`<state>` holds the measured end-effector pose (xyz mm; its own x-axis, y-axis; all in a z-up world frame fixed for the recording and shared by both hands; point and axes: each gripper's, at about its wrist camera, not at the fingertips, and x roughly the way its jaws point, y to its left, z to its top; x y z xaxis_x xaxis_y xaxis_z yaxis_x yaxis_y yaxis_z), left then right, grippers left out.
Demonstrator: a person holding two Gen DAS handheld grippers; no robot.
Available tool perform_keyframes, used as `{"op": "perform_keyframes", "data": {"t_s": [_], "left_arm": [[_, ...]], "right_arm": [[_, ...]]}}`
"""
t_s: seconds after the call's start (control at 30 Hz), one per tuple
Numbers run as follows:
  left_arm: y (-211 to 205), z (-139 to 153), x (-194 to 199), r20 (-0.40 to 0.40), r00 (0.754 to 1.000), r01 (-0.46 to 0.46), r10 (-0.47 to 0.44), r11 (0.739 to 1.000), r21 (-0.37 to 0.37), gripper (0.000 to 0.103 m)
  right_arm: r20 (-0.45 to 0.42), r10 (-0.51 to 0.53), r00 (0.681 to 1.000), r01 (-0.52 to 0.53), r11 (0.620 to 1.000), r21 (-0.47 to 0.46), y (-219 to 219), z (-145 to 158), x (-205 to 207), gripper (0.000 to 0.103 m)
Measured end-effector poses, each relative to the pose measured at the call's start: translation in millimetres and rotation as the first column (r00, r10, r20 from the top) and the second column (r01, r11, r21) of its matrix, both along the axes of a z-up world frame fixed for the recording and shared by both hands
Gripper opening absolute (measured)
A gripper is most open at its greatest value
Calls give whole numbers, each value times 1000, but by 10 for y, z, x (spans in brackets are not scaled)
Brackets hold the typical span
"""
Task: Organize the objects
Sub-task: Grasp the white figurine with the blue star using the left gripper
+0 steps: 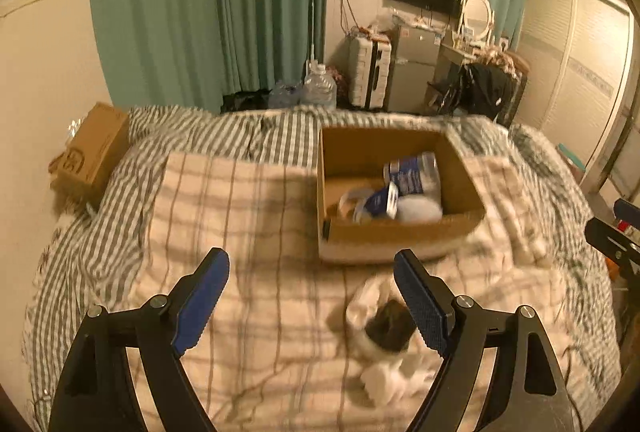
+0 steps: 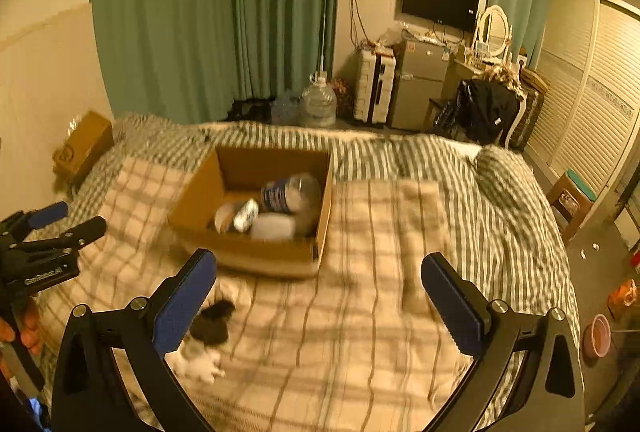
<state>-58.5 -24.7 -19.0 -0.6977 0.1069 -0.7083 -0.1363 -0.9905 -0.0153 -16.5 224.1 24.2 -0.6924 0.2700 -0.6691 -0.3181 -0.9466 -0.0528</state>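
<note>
Left wrist view: the left gripper (image 1: 312, 290) gapes wide, holding nothing, above a blurry black-and-white bundle (image 1: 386, 328) on the bed (image 1: 248, 200). The right gripper (image 2: 320, 292) also spreads empty. Beyond sits a cardboard box (image 1: 400, 232) holding a bottle (image 1: 412, 174).

Open cardboard box (image 1: 400, 232) holds a toppled bottle (image 1: 412, 174); plush toy (image 1: 384, 336) lies beside it

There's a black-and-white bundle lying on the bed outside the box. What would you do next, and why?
Probably lower the left tool over the black-and-white bundle and close on it. Both tools are open and empty, and the cardboard box just beyond already holds bottles.
</note>
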Motion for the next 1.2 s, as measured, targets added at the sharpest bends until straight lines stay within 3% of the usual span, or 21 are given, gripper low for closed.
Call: {"op": "perform_keyframes", "data": {"t_s": [0.33, 0.63, 0.73, 0.8, 0.87, 0.97, 1.2], "left_arm": [[227, -823, 221, 170, 984, 58, -60, 998, 15, 87], [664, -1387, 237, 353, 907, 242, -231, 970, 14, 87], [700, -1487, 172, 392, 880, 265, -269, 962, 65, 86], [659, -1525, 108, 414, 861, 257, -294, 956, 143, 71], [600, -1558, 77, 429, 852, 237, -300, 952, 196, 70], [544, -1486, 120, 412, 861, 227, -297, 951, 211, 70], [233, -1010, 238, 315, 921, 186, -230, 969, 165, 67]], "right_arm": [[124, 30, 992, -30, 1000, -2, -223, -752, 15, 102], [175, 9, 984, 3, 998, -68, -79, -1087, -17, 102], [188, 6, 982, 10, 996, -83, -46, -1139, -44, 102], [197, 6, 980, 11, 996, -84, -48, -1167, -56, 102], [204, 5, 979, 12, 997, -80, -59, -1184, -64, 102], [209, 5, 978, 10, 998, -66, -90, -1178, -63, 102], [195, 18, 981, -10, 999, -40, -193, -1058, -21, 102]]}}
